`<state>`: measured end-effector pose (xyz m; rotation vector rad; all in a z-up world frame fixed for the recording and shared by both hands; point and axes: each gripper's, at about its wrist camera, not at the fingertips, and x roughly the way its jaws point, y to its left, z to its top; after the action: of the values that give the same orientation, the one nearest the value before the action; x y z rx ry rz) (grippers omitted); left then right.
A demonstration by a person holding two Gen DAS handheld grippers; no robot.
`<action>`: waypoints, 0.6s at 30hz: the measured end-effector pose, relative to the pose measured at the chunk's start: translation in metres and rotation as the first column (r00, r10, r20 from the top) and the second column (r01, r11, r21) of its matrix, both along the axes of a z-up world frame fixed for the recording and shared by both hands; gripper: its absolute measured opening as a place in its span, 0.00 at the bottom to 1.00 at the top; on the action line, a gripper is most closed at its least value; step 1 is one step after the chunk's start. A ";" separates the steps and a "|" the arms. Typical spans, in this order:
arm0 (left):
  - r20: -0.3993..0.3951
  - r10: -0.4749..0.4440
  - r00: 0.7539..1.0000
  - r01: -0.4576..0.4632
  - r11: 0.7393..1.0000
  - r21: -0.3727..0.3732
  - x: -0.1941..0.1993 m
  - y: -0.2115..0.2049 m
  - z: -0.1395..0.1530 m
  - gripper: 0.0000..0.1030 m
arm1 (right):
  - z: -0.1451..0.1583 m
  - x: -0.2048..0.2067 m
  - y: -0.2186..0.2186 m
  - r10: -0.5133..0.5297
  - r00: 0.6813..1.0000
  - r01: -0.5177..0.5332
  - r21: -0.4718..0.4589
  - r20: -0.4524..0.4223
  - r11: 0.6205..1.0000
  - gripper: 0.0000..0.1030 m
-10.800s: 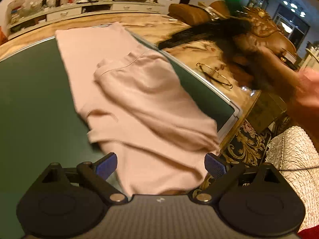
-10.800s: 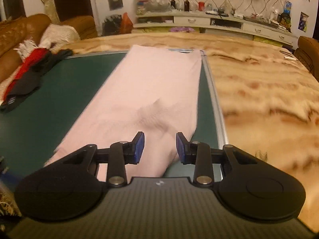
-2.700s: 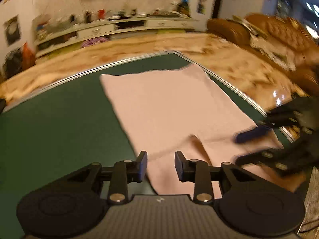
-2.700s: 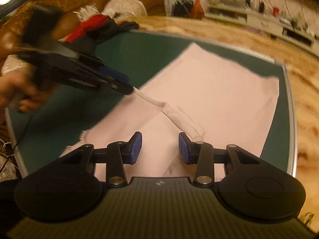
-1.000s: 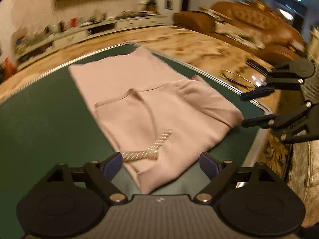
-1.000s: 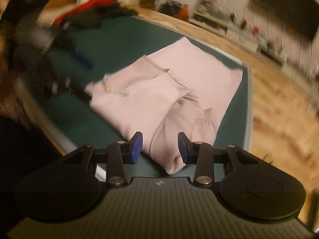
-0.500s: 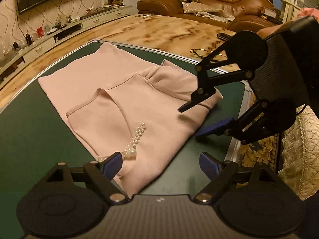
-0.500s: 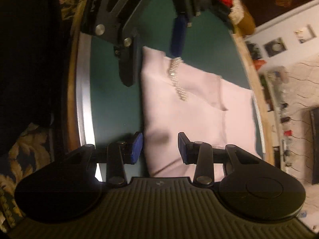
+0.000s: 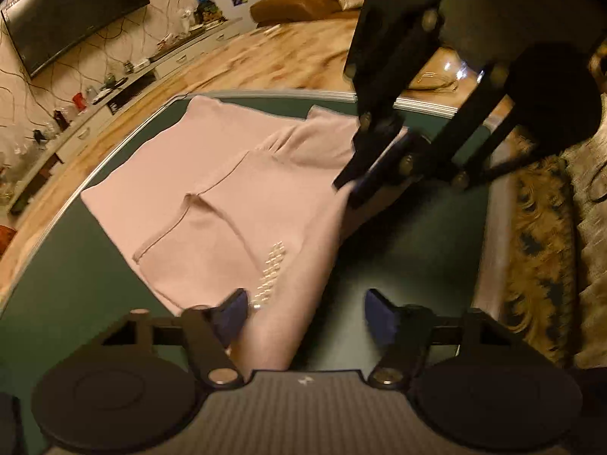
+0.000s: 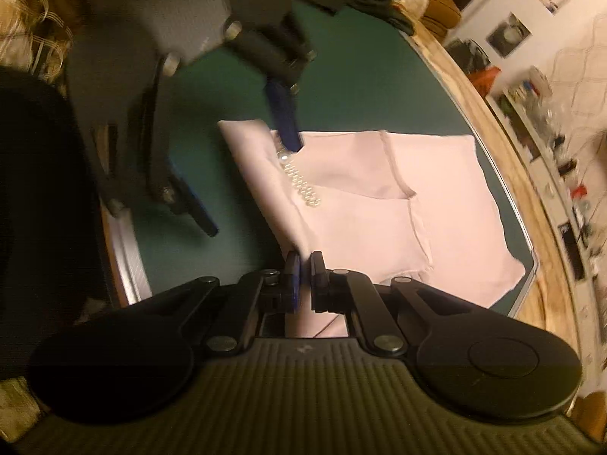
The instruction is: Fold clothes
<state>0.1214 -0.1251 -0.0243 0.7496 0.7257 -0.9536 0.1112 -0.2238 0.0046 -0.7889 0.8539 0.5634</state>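
Right tool (image 10: 302, 265) is pinching the near edge of the pink garment (image 10: 379, 197), which lies half-folded on the green desk (image 10: 341, 87). Left tool (image 9: 305, 313) is spread wide over the pearl trim (image 9: 271, 271), one pad apparently touching cloth, though blur hides it.

No readable text, brand, number or sign anywhere in either view. Posters on the wall beside the television (image 9: 72, 15) too small and blurred to read. Small pale mark at the centre of each claw body, not legible. Packages on the shelf under the television too blurred to make out.
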 end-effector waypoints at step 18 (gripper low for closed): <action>-0.219 0.085 0.972 -0.108 0.990 -0.094 0.034 0.019 0.013 0.06 | -0.017 -0.034 0.024 -0.143 0.982 0.132 0.096 0.124 0.987 0.62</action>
<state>0.1553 -0.1056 -0.0111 0.5188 0.8854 -0.9847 0.0777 -0.1995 -0.0127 -0.6735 0.7518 0.4189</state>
